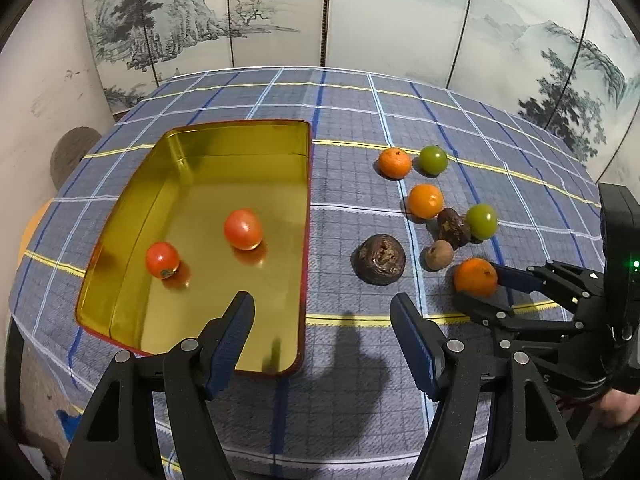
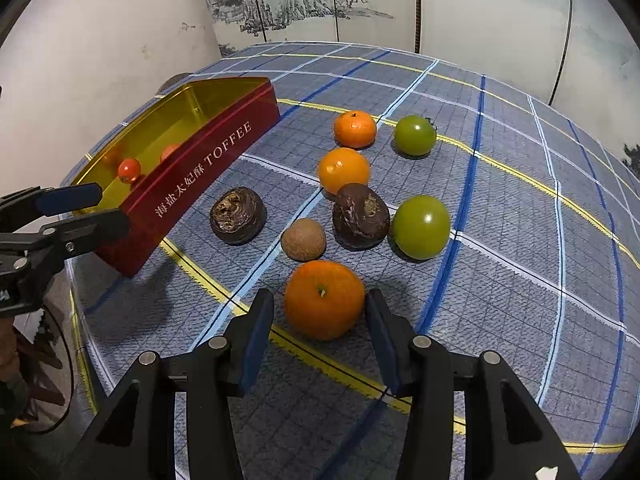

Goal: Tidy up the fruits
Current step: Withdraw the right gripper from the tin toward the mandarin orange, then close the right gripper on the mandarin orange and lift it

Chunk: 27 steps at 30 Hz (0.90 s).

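On the bench (image 2: 520,240), covered by a blue plaid cloth, the right gripper (image 2: 320,320) is reaching low with its fingers (image 2: 256,332) spread on either side of an orange mandarin (image 2: 324,300), neither pad clearly pressing the fruit. Beyond it are lying a small brown fruit (image 2: 303,239), two dark wrinkled fruits (image 2: 360,216) (image 2: 238,215), two further mandarins (image 2: 343,170) (image 2: 355,129) and two green tomatoes (image 2: 421,227) (image 2: 415,135), clustered closely together. The left gripper (image 1: 322,328) is hovering over the near edge of the red toffee tin (image 1: 200,200), its fingers (image 1: 232,340) released and holding nothing. Inside the tin's gold interior, two red tomatoes (image 1: 243,229) (image 1: 162,260) are resting apart from each other.
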Each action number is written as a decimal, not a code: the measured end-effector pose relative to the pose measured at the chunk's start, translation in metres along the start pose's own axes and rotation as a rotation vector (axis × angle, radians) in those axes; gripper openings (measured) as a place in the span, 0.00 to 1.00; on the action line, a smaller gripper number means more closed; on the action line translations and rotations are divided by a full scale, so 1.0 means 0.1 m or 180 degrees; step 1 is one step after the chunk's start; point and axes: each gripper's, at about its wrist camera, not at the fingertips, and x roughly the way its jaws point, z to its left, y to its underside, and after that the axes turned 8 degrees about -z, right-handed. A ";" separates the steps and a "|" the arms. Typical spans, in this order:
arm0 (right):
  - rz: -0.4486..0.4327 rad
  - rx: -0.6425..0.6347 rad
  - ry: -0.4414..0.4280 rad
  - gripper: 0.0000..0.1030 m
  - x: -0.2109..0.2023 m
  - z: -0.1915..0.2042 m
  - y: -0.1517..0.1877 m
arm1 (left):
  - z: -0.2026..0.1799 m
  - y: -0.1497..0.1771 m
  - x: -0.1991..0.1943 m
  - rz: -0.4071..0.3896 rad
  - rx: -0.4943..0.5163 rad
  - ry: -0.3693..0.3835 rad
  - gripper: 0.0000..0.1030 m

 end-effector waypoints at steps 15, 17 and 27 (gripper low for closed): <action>-0.0146 0.0081 0.0216 0.36 -0.12 -0.19 0.00 | -0.15 -0.06 0.13 0.0018 0.0054 0.0083 0.69; -0.0186 0.0157 0.0327 0.36 -0.18 -0.32 0.00 | -0.17 -0.07 0.16 0.0027 0.0072 0.0083 0.69; -0.0243 0.0647 0.0845 0.36 -0.30 -1.12 0.14 | -0.23 -0.16 0.14 -0.0018 0.0093 0.0038 0.69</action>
